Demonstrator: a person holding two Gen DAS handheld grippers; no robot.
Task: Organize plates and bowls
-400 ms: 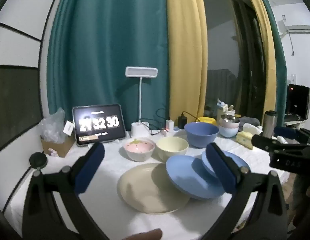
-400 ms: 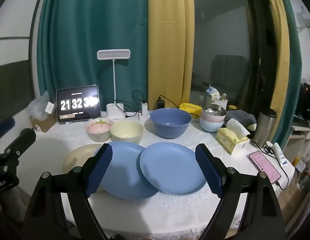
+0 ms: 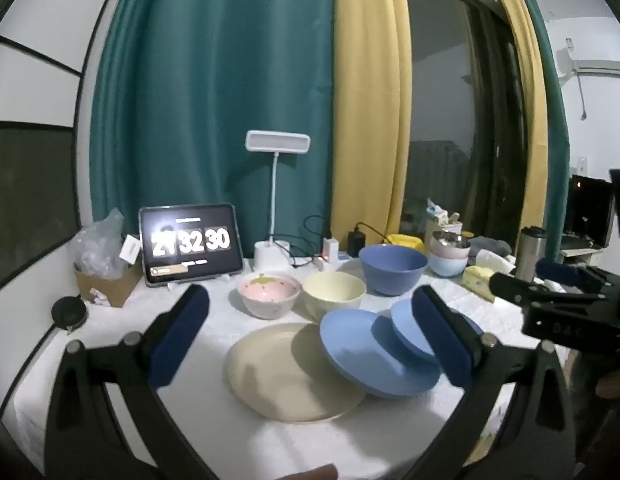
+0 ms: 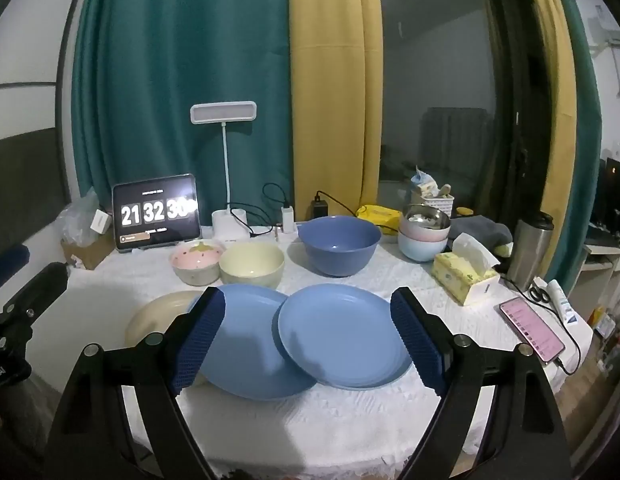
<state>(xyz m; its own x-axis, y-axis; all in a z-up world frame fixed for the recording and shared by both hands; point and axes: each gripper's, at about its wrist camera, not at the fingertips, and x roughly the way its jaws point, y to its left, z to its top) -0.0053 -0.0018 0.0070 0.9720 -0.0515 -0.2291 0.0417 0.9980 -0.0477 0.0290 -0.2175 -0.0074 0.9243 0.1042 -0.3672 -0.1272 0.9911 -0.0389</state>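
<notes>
Right claw [image 4: 306, 340] spread wide, nothing pinched, held above the counter [image 4: 349, 420] over two overlapping blue plates: right blue plate [image 4: 341, 340] resting partly on left blue plate [image 4: 246, 344]. Left claw [image 3: 310, 336] likewise spread and empty, over cream plate [image 3: 278, 372], its edge under the left blue plate. Behind: pink strawberry bowl [image 4: 196, 260] touching cream bowl [image 4: 252, 266]; large blue bowl [image 4: 339, 244] further right; stacked small bowls [image 4: 423, 232] beyond.
</notes>
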